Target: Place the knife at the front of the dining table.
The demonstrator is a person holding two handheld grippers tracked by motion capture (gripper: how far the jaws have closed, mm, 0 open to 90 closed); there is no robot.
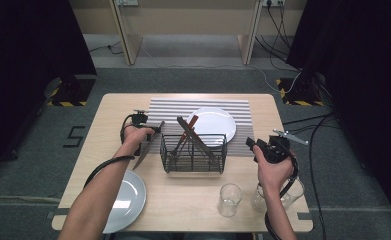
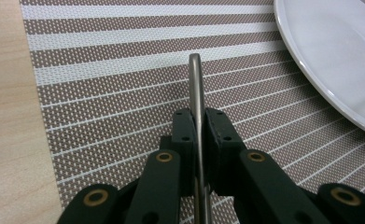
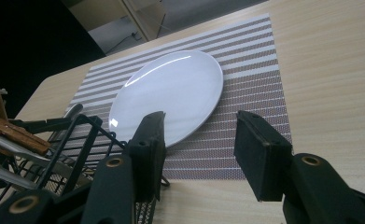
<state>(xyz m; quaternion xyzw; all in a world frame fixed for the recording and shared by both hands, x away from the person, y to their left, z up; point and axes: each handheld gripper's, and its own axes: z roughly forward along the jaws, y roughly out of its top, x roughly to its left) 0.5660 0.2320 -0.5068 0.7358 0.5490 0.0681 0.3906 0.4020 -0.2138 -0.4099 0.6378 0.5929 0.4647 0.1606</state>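
Note:
My left gripper [image 1: 154, 129] is shut on a metal table knife [image 1: 141, 156] above the left edge of the striped placemat [image 1: 168, 107]. The knife's blade points back toward the person. In the left gripper view the knife [image 2: 196, 84] stands edge-on between the jaws of the left gripper [image 2: 199, 119], its rounded end out over the placemat [image 2: 124, 93]. My right gripper [image 1: 250, 143] hovers open and empty just right of the black wire basket [image 1: 193, 164]. Through the right gripper [image 3: 199, 135] I see the white plate [image 3: 171, 93] and the basket's corner [image 3: 83, 122].
The basket holds several utensils [image 1: 188, 131], some with wooden handles [image 3: 10, 130]. A white plate [image 1: 214, 124] lies on the placemat behind it. A second plate [image 1: 130, 197] sits at the front left. Two glasses [image 1: 230, 199] [image 1: 259, 197] stand at the front right.

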